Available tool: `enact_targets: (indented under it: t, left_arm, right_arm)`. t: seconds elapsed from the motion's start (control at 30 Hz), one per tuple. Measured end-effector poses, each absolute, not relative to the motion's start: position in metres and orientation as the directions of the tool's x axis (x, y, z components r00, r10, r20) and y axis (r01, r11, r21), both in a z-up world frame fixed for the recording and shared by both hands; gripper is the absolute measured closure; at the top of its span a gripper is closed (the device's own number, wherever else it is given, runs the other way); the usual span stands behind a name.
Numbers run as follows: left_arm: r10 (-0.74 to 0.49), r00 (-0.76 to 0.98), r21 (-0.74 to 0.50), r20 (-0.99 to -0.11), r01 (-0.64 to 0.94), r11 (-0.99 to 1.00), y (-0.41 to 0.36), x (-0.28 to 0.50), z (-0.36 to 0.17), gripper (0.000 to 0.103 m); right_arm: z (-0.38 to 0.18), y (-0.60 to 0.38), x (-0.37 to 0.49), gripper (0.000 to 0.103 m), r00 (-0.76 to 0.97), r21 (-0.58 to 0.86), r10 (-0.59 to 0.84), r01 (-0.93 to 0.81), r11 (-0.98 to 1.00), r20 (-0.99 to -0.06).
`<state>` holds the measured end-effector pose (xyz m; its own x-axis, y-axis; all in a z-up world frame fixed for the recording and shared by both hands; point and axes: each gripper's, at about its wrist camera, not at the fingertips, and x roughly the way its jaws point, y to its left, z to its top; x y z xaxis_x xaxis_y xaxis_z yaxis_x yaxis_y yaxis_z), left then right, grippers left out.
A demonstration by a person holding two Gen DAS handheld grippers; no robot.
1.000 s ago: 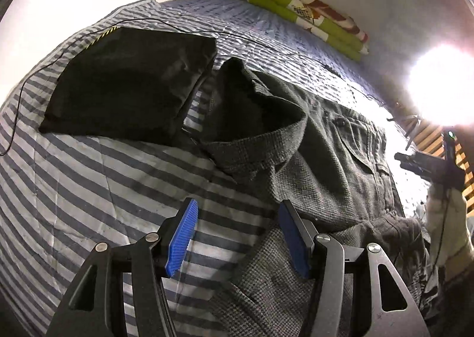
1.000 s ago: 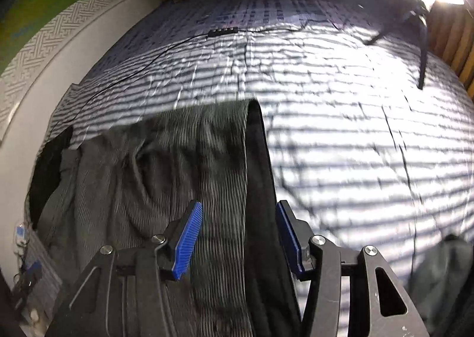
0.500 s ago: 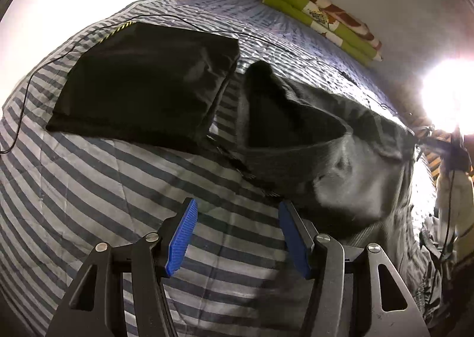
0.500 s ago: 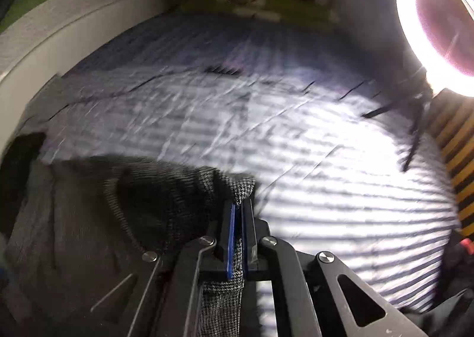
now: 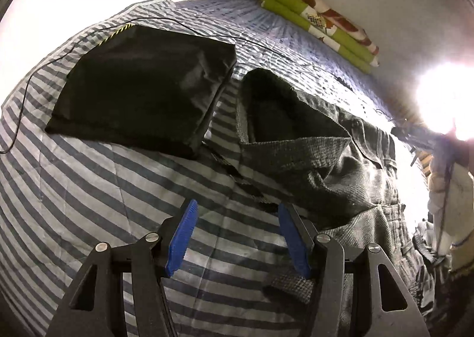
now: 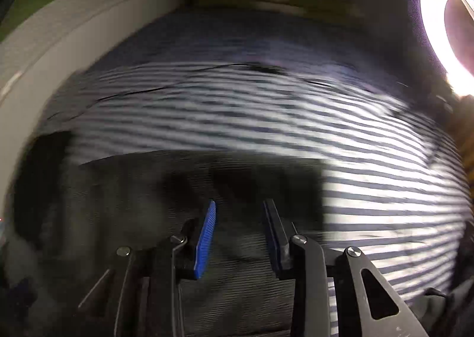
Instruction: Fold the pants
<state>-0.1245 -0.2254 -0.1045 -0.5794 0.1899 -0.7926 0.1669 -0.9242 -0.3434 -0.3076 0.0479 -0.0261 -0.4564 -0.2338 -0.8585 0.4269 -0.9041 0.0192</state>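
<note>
two claws, both empty now; the right gripper (image 6: 238,236), clamped on the grey pants (image 6: 118,206) a moment ago, has just been opening, cloth dropped beneath it. left gripper (image 5: 237,236) hangs parted over the striped bedspread (image 5: 89,194); that fold looks laid.

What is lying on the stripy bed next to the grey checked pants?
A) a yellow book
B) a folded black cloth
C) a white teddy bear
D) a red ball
B: in the left wrist view a folded black cloth lies flat on the blue and white striped bed cover, just left of the grey checked pants.
</note>
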Motion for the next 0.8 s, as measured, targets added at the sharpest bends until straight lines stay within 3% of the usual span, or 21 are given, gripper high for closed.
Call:
enact_targets:
  t: [0.2,0.27,0.53,0.6,0.63,0.8]
  left_arm:
    - [0.161,-0.547,-0.287,-0.822,0.153,-0.946,-0.221,-0.121,-0.107,0.042]
    - [0.14,-0.52,-0.246,-0.842,0.14,-0.959,-0.219,-0.121,-0.112,0.042]
    - [0.132,-0.51,-0.21,-0.85,0.098,-0.973,-0.218,-0.116,-0.115,0.042]
    - [0.137,-0.512,-0.218,-0.848,0.102,-0.971,-0.222,-0.115,-0.115,0.042]
    - [0.136,-0.513,-0.221,-0.847,0.108,-0.969,-0.225,-0.115,-0.115,0.042]
    - [0.142,-0.526,-0.251,-0.838,0.141,-0.958,-0.242,-0.114,-0.111,0.042]
  right_arm:
    - [-0.024,-0.065,-0.271,0.065,-0.327,0.081,-0.348,0.616,-0.783,-0.879]
    - [-0.034,-0.095,-0.263,0.059,-0.307,0.057,-0.328,0.647,-0.761,-0.893]
    - [-0.073,-0.15,-0.258,0.059,-0.341,-0.089,-0.178,0.64,-0.763,-0.923]
    - [-0.074,-0.151,-0.263,0.073,-0.362,-0.109,-0.157,0.615,-0.781,-0.919]
    - [-0.075,-0.152,-0.266,0.099,-0.36,-0.108,-0.153,0.61,-0.785,-0.92]
    - [-0.049,-0.167,-0.274,0.101,-0.433,-0.084,-0.203,0.558,-0.826,-0.878]
